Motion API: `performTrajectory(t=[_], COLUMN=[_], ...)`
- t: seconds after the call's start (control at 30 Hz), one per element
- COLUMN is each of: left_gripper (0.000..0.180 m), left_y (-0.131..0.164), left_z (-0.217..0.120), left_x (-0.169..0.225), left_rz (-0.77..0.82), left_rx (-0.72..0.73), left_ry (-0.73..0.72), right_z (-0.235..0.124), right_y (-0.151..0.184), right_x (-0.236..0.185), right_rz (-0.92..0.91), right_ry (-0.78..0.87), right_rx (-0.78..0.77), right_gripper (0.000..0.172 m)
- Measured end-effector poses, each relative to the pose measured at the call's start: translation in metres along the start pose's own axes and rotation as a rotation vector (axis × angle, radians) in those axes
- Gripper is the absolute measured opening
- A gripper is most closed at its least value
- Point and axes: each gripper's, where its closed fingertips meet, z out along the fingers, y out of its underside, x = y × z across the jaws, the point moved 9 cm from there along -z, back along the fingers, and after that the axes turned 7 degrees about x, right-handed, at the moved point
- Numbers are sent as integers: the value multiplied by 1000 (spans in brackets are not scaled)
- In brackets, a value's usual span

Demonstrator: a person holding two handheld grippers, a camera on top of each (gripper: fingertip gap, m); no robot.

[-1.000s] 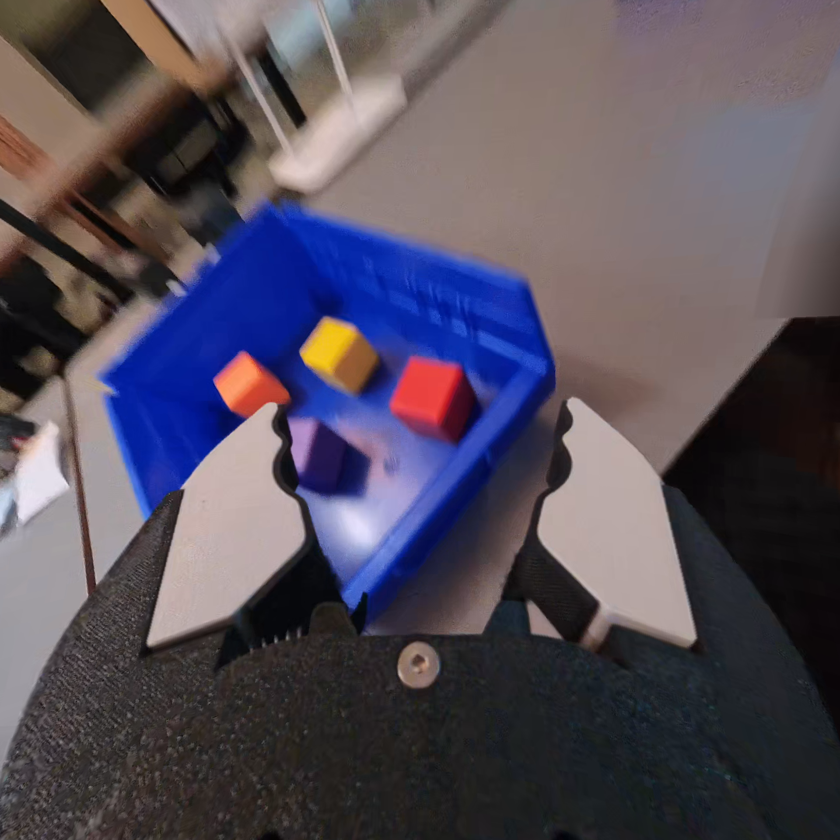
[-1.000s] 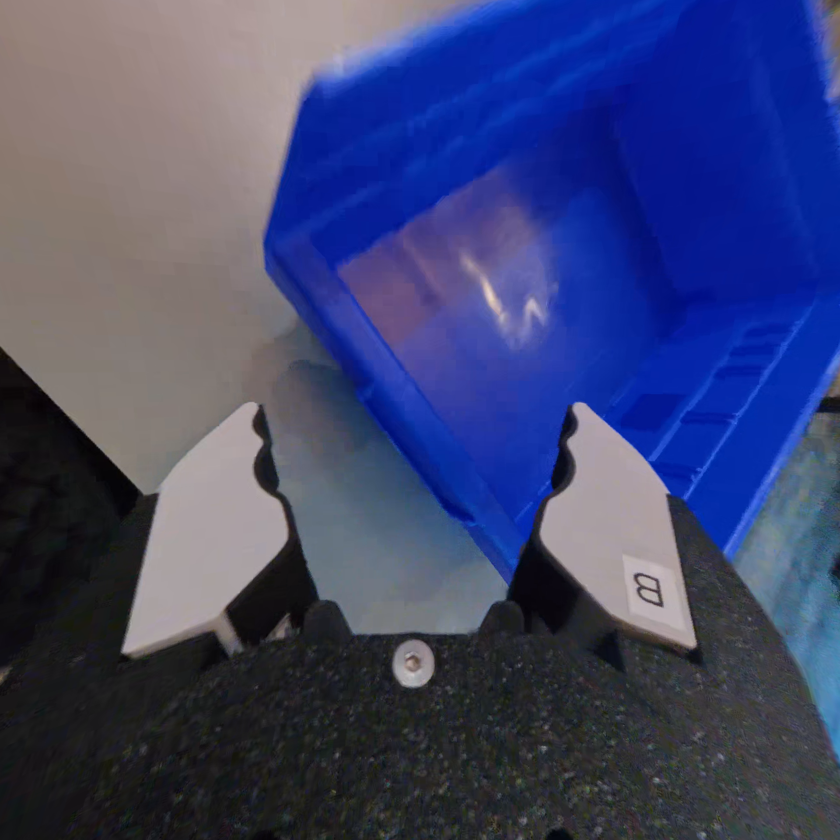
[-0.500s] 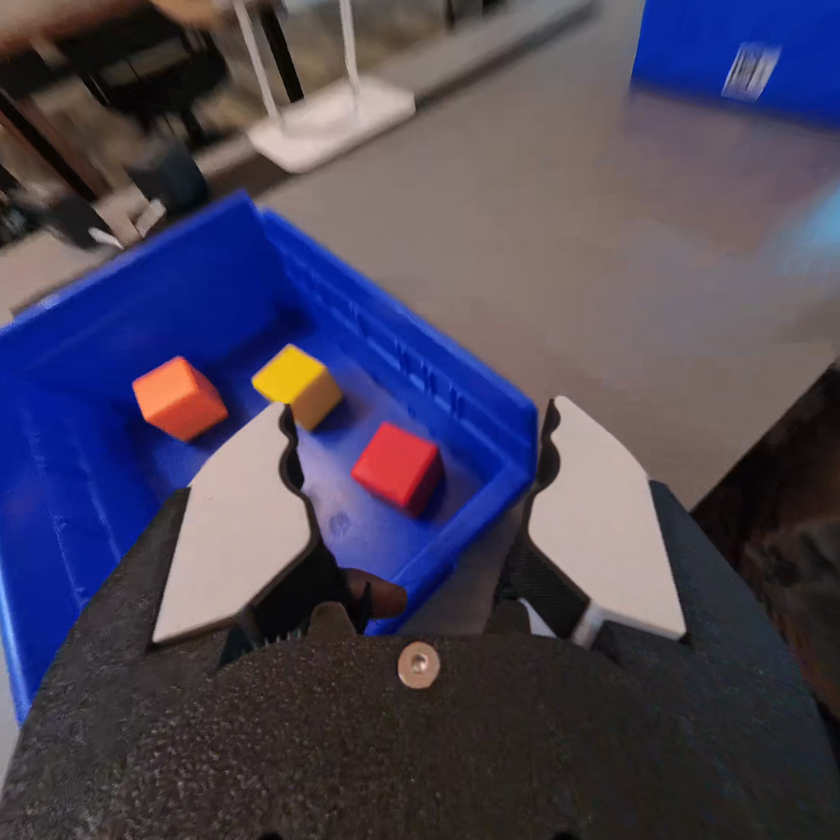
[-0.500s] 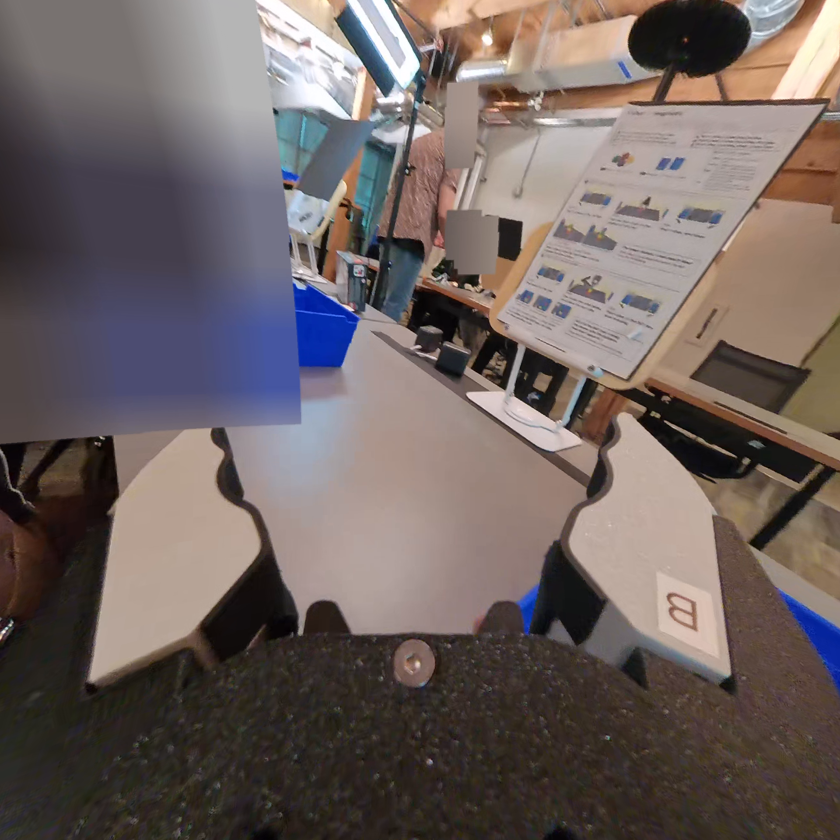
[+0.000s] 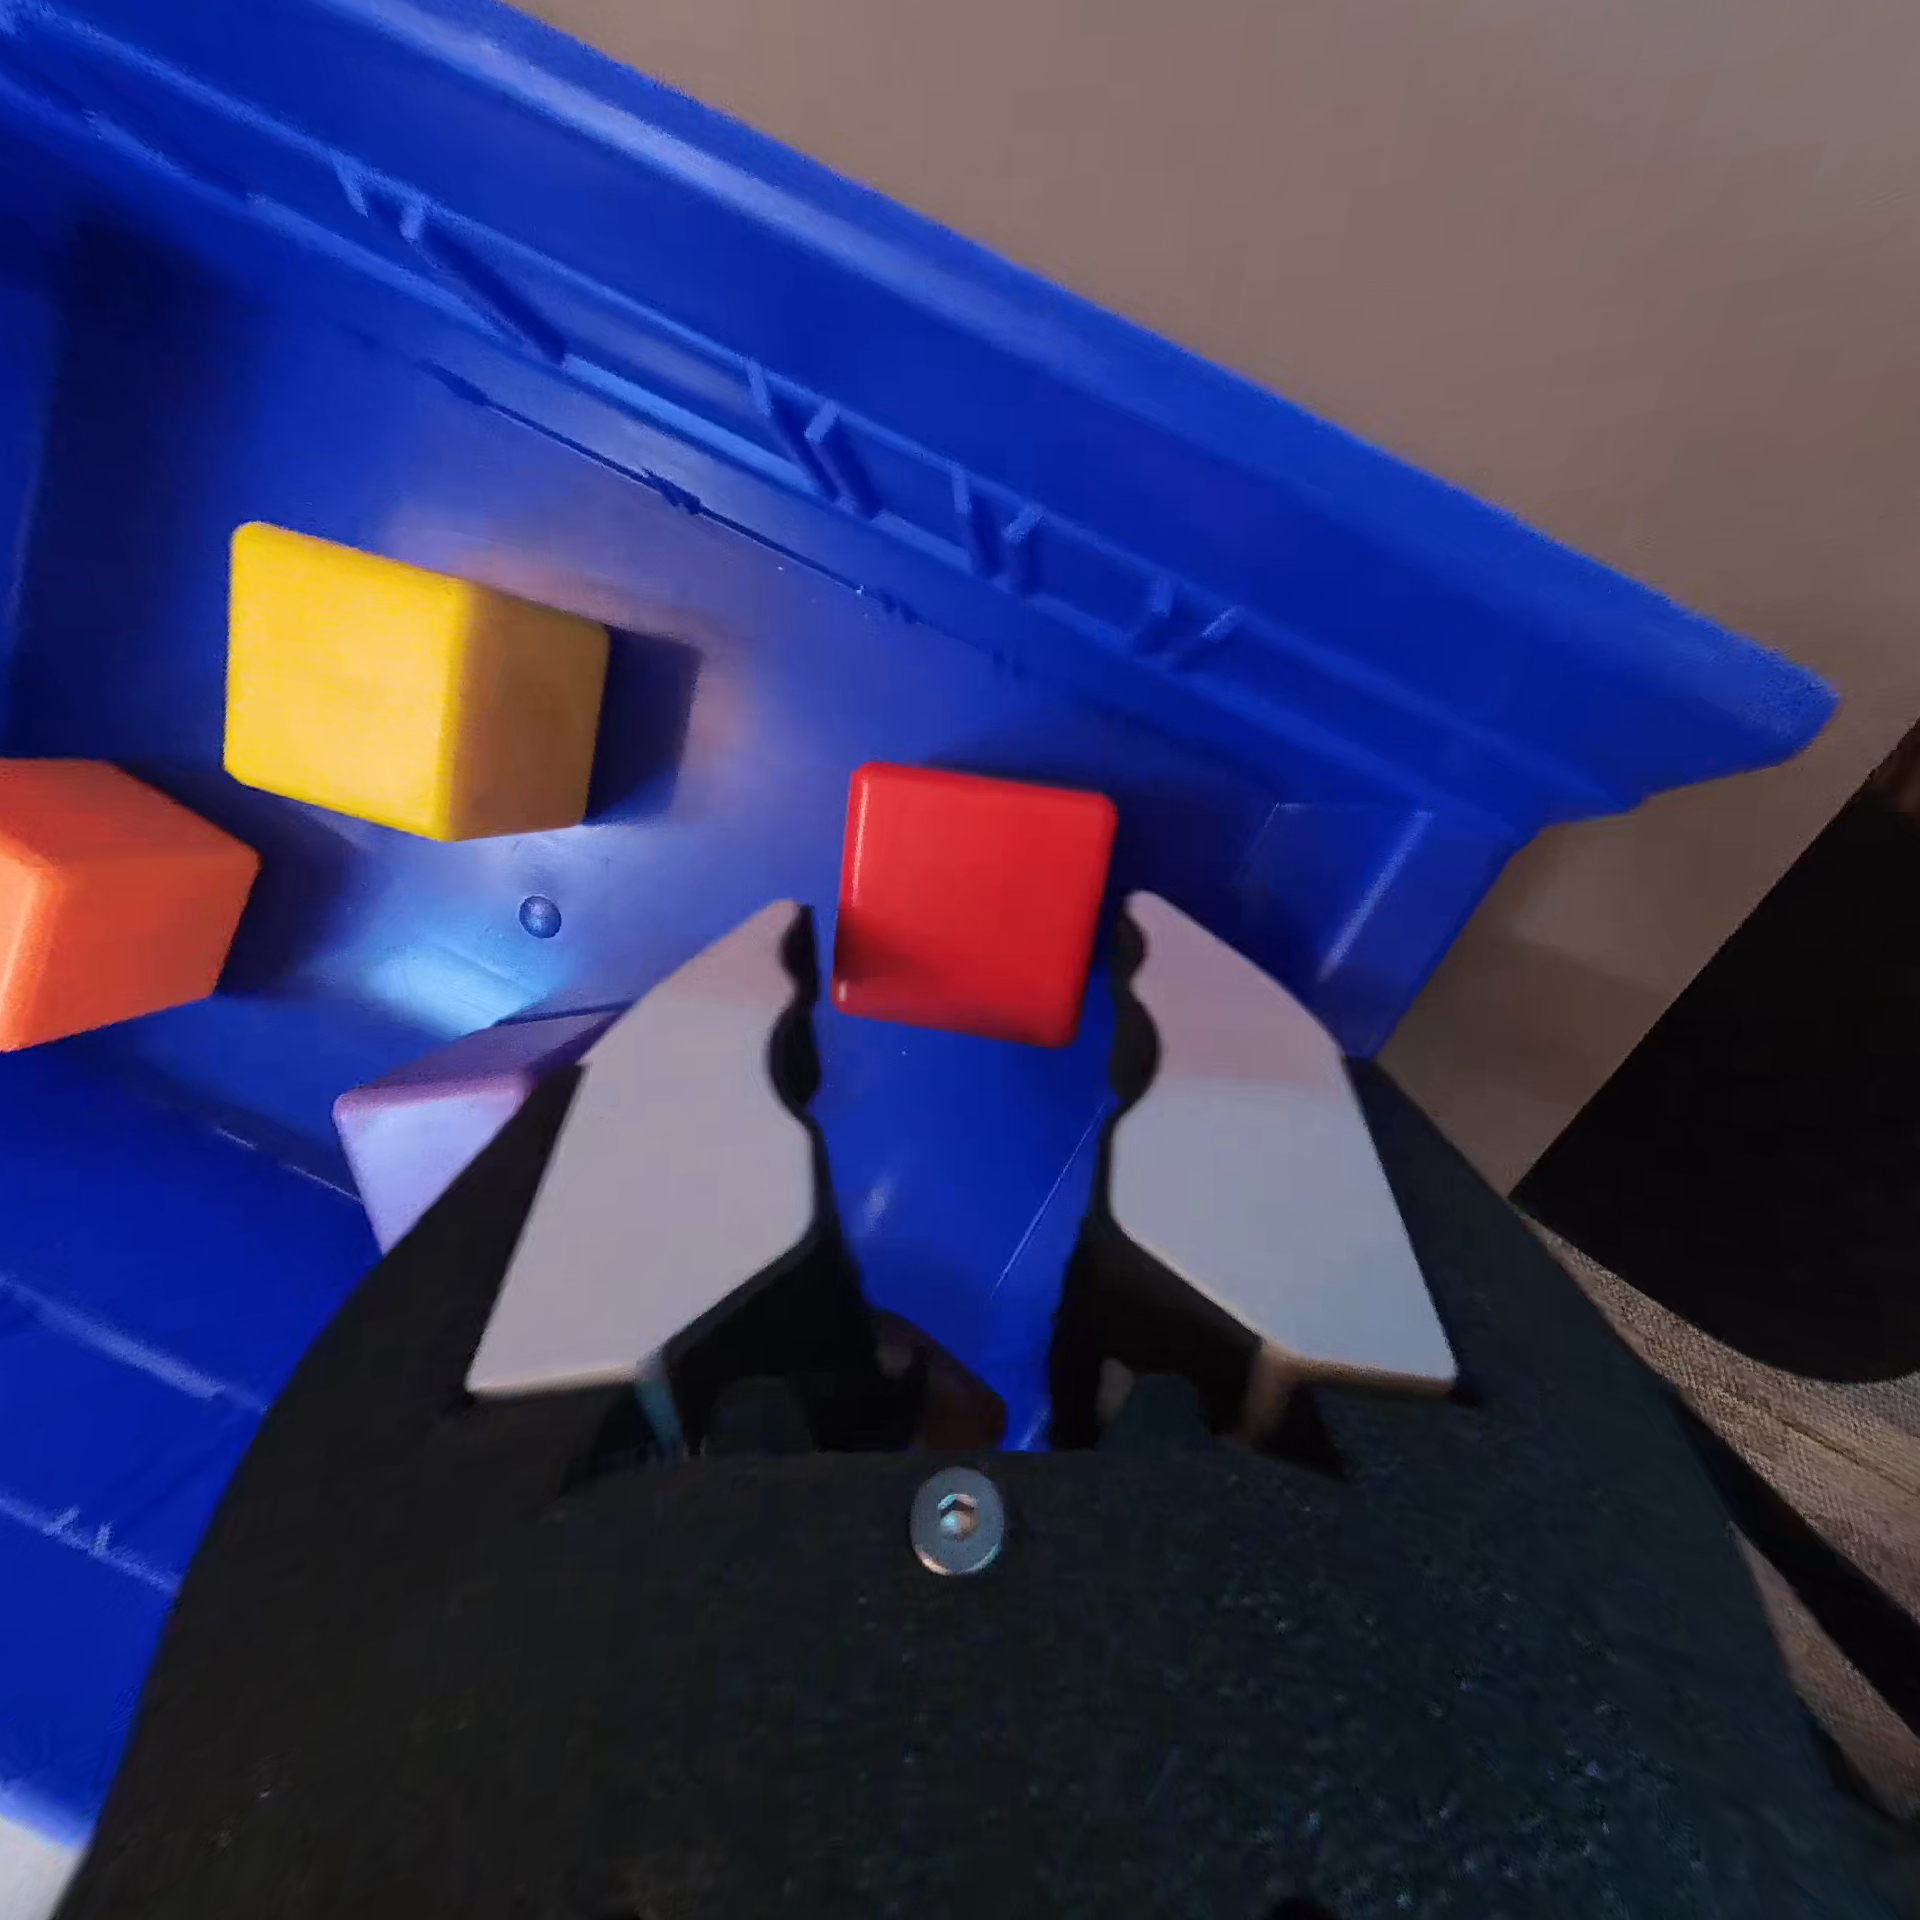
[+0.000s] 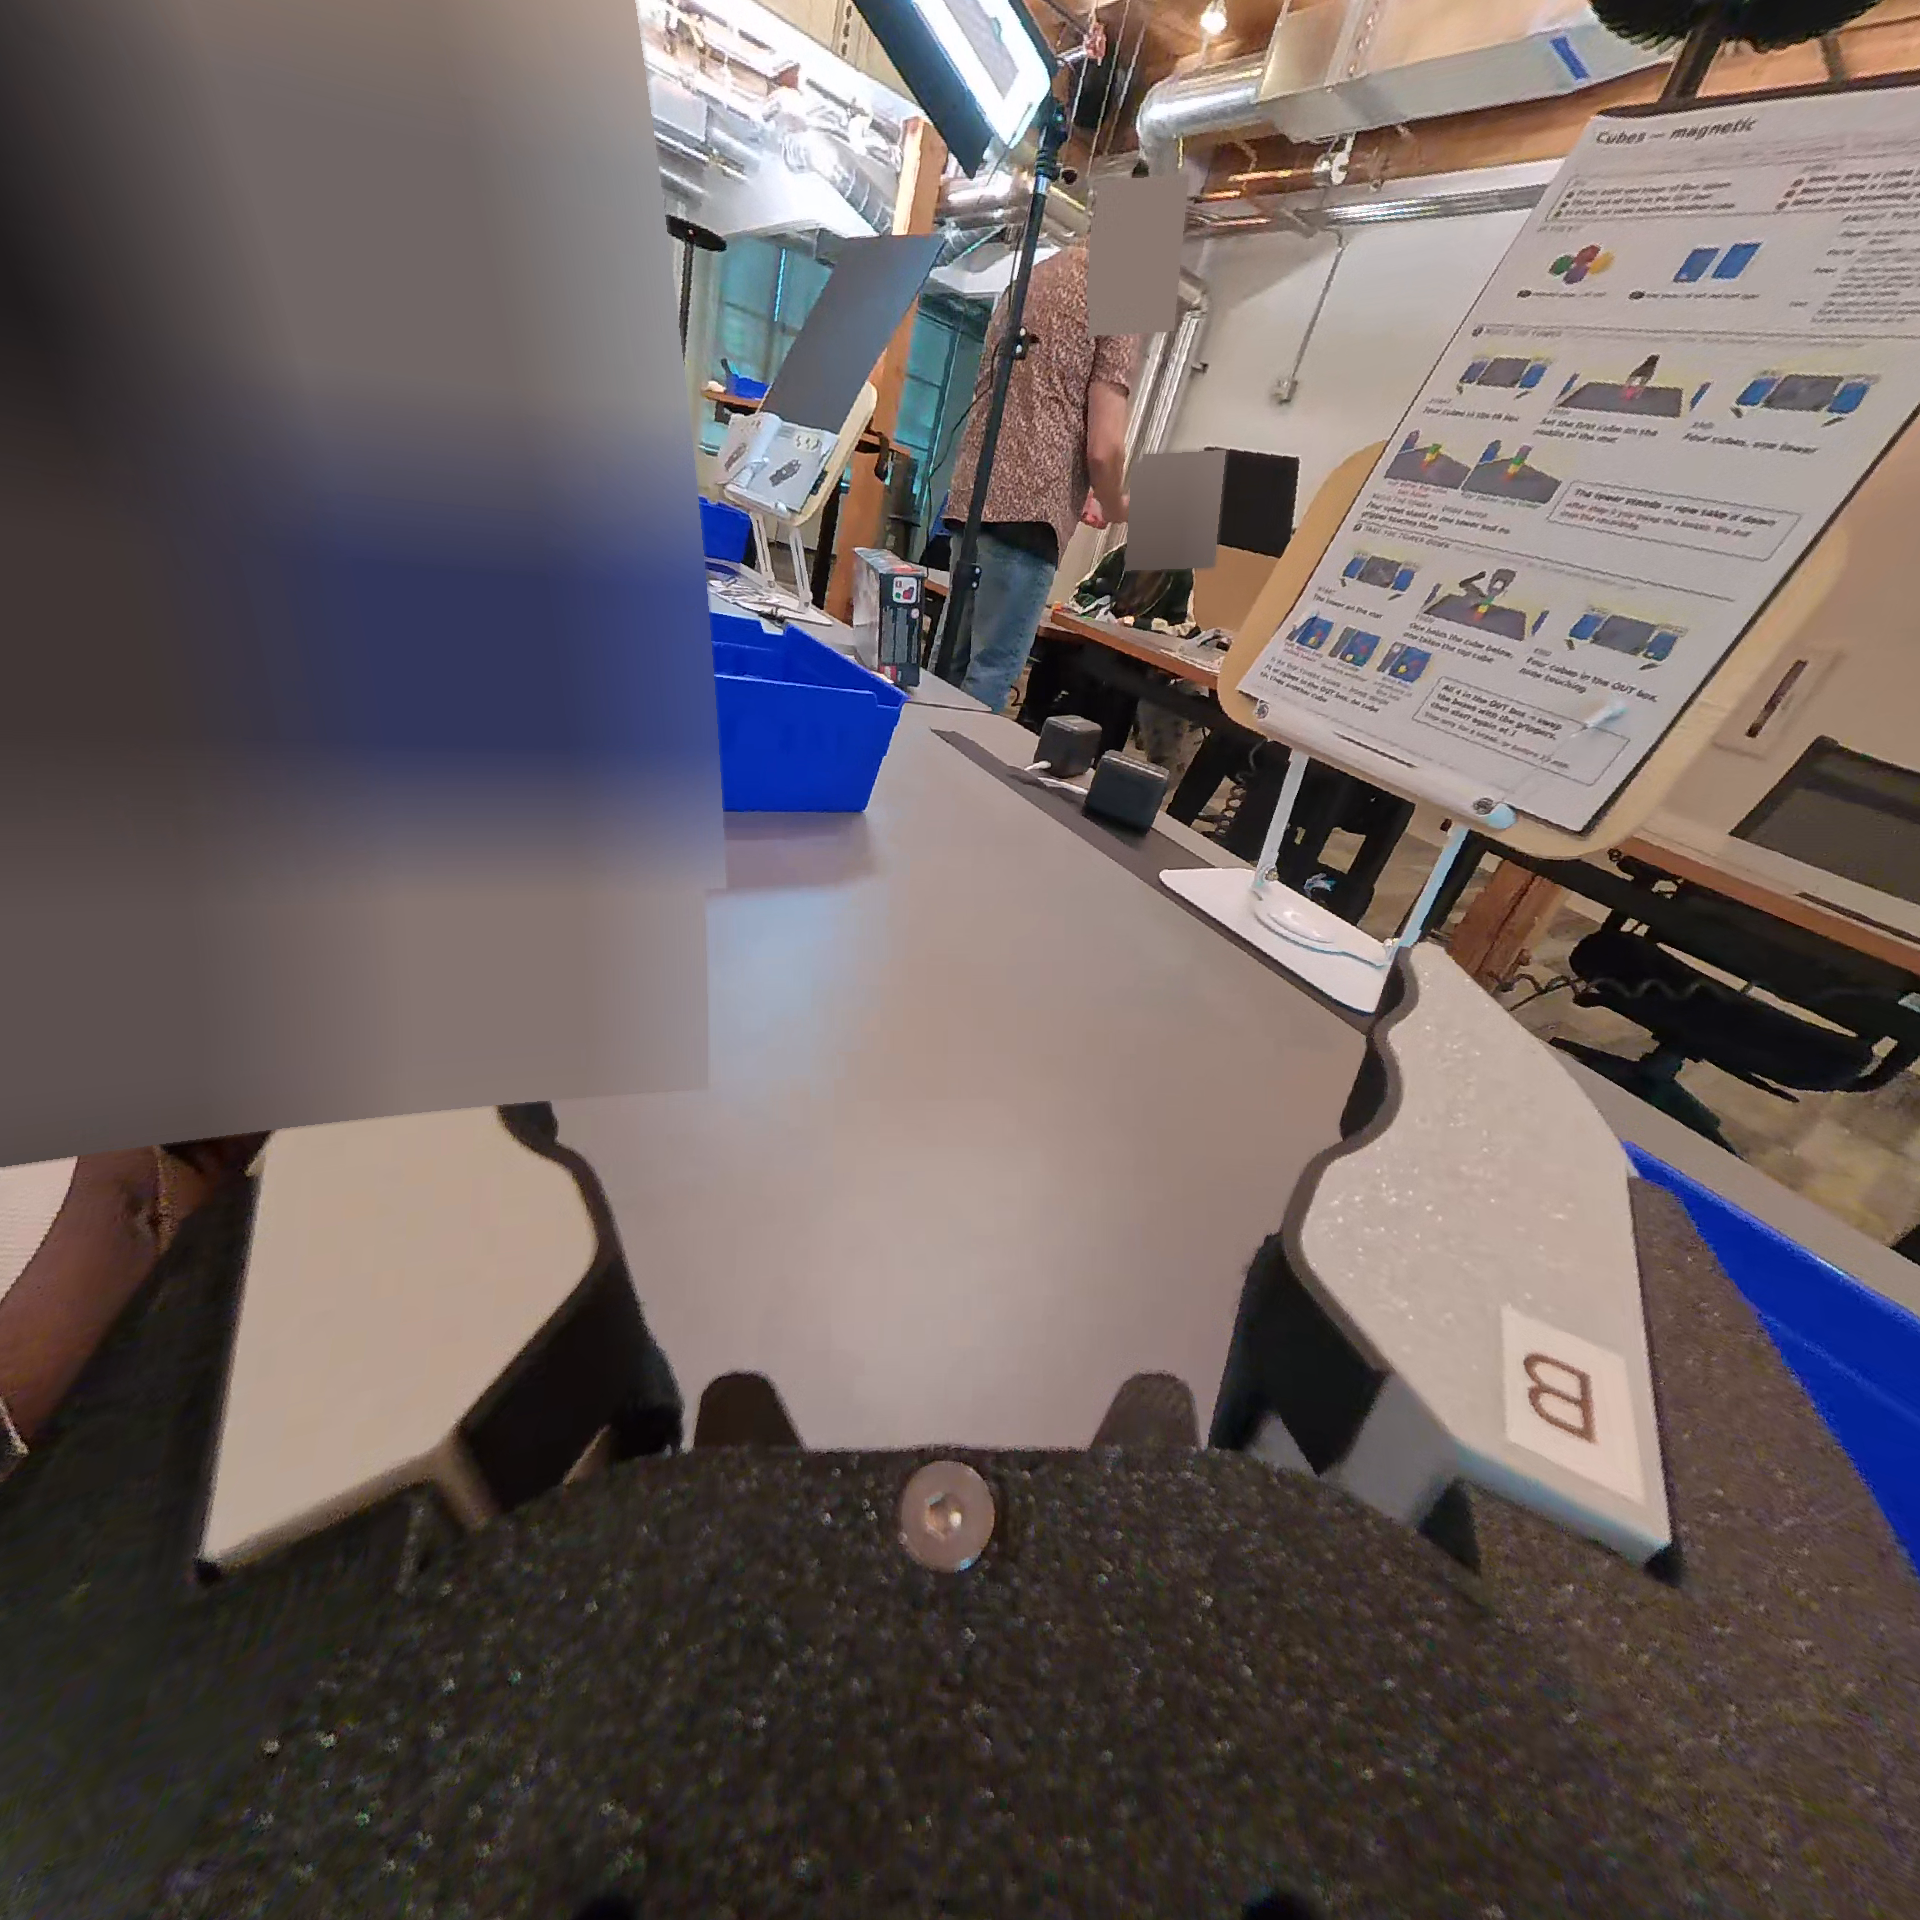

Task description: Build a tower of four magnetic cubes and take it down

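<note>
In the left wrist view a blue bin [image 5: 1143, 499] holds a red cube [image 5: 971, 899], a yellow cube [image 5: 405, 675], an orange cube [image 5: 104, 894] and a purple cube [image 5: 447, 1122], which is partly hidden behind my left finger. My left gripper [image 5: 964, 914] is inside the bin with its jaws narrowed round the red cube. The cube rests on the bin floor, and a thin strip of blue shows between it and the left pad. My right gripper [image 6: 956, 1049] is wide open and empty above the grey table [image 6: 987, 1039].
A blue bin's rim [image 6: 1818, 1309] shows at the right gripper's right side. Another blue bin [image 6: 800, 727] stands farther off. An instruction board [image 6: 1558, 468] on a white stand [image 6: 1299, 925] and two black adapters [image 6: 1122, 790] line the table's far edge. A person [image 6: 1039, 416] stands beyond. The tips of one gripper are about 50 cm away from the tips of the other.
My left gripper has dropped into the bin, moved onto the red cube and narrowed its jaws round it. My right gripper swung up away from an empty blue bin and now holds still.
</note>
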Motion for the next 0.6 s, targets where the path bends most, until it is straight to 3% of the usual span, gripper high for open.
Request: performTrajectory(t=[0.1, 0.17, 0.27, 0.37, 0.47, 0.6], left_gripper=[47, 47, 47, 47, 47, 47], left_y=[1, 0, -6, -20, -41, -76], left_z=[-3, -15, -47, -76, -86, -74], left_x=[-1, -4, -4, 13, 39, 71], left_rz=[-33, -68, -141, -154, -141, -129], left_rx=[51, 173, 507, 910, 1179, 1346], left_ry=[11, -69, -230, -286, -193, -37], right_z=[4, 7, 18, 37, 64, 111], right_y=[1, 3, 6, 12, 15, 11], right_x=[-2, -4, -8, -15, -25, -45], right_rz=[-1, 4, 24, 47, 49, 46], right_ry=[-16, -31, -72, -116, -179, -302], right_rx=[-16, -23, -17, -31, -52, -41], right_gripper=[147, 147, 147, 147, 144, 127])
